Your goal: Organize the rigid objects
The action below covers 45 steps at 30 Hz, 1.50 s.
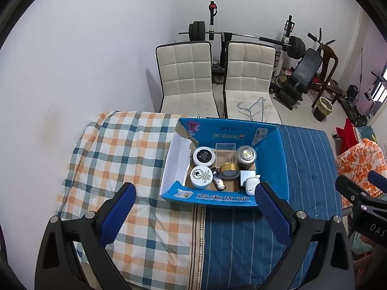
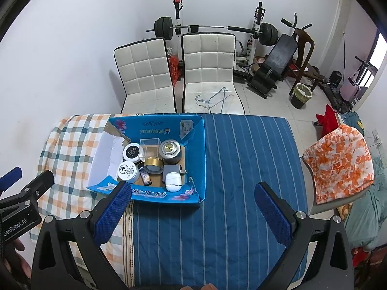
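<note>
A blue cardboard box (image 1: 225,201) (image 2: 167,197) stands on the cloth-covered table. Inside lie two white round jars (image 1: 201,177) (image 2: 128,169), a gold tin (image 1: 229,170) (image 2: 153,164), a grey metal canister (image 1: 246,156) (image 2: 170,151), a clear plastic cube (image 1: 225,150) (image 2: 150,148), a small dark bottle (image 1: 219,182) (image 2: 145,177) and a white earbud case (image 1: 251,185) (image 2: 173,181). My left gripper (image 1: 194,213) is open and empty, above the table just in front of the box. My right gripper (image 2: 192,209) is open and empty, in front of the box and to its right.
The table carries a checked cloth (image 1: 121,149) on the left and a blue striped cloth (image 2: 241,169) on the right. Two white chairs (image 2: 208,72) stand behind the table. Gym equipment (image 2: 266,48) fills the back. An orange-patterned chair (image 2: 338,159) stands at the right.
</note>
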Each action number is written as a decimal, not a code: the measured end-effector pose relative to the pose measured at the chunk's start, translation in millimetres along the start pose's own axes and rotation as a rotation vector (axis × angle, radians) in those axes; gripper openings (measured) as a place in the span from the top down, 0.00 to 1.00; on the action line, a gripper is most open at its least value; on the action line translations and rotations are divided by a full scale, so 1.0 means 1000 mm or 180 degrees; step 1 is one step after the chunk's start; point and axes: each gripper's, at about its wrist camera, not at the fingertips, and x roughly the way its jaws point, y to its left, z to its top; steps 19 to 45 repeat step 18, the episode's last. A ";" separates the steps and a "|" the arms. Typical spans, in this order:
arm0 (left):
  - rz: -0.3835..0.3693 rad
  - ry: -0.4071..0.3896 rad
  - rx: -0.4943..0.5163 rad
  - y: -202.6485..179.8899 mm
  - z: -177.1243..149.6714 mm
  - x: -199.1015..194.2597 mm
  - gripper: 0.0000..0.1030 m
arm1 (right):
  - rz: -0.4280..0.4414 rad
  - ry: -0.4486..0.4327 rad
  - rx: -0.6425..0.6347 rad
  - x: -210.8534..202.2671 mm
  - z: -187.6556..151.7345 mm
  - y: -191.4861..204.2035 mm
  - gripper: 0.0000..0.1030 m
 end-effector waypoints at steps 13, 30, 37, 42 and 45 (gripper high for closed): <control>0.0020 -0.0016 0.0010 0.000 -0.002 -0.001 0.02 | -0.0031 -0.0018 0.0019 -0.005 0.000 0.000 0.00; -0.0002 -0.0015 -0.0005 -0.003 -0.004 -0.002 0.02 | -0.0035 -0.0021 0.0020 -0.005 0.000 0.000 0.00; -0.0002 -0.0015 -0.0005 -0.003 -0.004 -0.002 0.02 | -0.0035 -0.0021 0.0020 -0.005 0.000 0.000 0.00; -0.0002 -0.0015 -0.0005 -0.003 -0.004 -0.002 0.02 | -0.0035 -0.0021 0.0020 -0.005 0.000 0.000 0.00; -0.0002 -0.0015 -0.0005 -0.003 -0.004 -0.002 0.02 | -0.0035 -0.0021 0.0020 -0.005 0.000 0.000 0.00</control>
